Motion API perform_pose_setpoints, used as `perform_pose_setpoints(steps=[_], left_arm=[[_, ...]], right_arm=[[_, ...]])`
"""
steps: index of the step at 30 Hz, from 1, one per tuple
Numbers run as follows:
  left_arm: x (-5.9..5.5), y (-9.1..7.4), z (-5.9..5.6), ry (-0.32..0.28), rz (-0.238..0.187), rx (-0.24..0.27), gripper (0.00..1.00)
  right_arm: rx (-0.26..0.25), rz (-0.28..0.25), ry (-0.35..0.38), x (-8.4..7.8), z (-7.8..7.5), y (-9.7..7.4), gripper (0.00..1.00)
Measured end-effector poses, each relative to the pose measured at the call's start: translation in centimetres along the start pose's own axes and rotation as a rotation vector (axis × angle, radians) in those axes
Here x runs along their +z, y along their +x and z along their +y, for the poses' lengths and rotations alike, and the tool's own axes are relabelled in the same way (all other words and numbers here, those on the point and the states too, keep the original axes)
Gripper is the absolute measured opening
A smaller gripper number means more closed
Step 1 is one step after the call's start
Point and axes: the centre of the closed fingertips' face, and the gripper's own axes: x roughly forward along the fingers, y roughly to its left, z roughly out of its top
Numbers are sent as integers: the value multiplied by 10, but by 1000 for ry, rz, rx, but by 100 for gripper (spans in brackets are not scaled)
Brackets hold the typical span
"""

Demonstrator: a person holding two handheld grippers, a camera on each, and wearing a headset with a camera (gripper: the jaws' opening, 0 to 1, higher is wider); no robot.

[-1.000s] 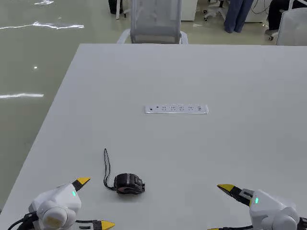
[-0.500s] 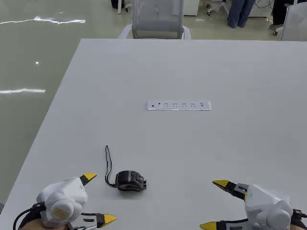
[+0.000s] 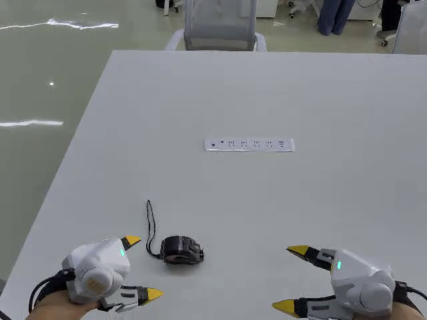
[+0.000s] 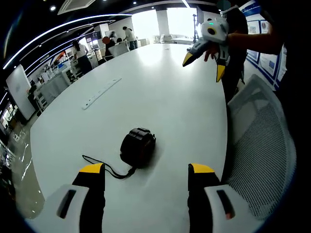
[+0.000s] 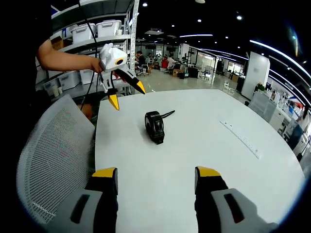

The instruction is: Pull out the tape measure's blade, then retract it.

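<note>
At the left, the left tongs are hovering low over the near edge of the white surface, their yellow-tipped jaws standing wide apart and gripping nothing. Just to their right a thin black cord is trailing away from the tape measure, which is lying on its side on the surface, apart from both tongs and closer to the left pair. In the left gripper view the dark case is sitting just ahead of the open jaws and roughly between them, so that pair is looking lined up for a grab. The blade is sitting wound inside the case as far as can be judged, so the pull-out is not yet starting. Farther back, near the middle of the surface, a white power strip is lying flat, well apart from the work. At the right, the right tongs are hovering well apart from the case, jaws likewise spread wide and empty, pointing toward it. By this reading the whole task is waiting to be done: one pair is needing to clamp the case, the other to catch the blade's end, draw it out, then let it run back in.
</note>
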Motion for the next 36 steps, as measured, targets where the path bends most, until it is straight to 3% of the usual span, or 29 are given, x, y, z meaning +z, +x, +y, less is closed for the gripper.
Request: perform_pose_setpoints(steps=[14, 36], left_arm=[[4, 30, 17, 114, 77, -34, 58], [-1, 67, 25, 209, 126, -115, 48]], right_arm=[[29, -3, -49, 5, -8, 25, 55], [104, -20, -116, 12, -19, 78, 45]])
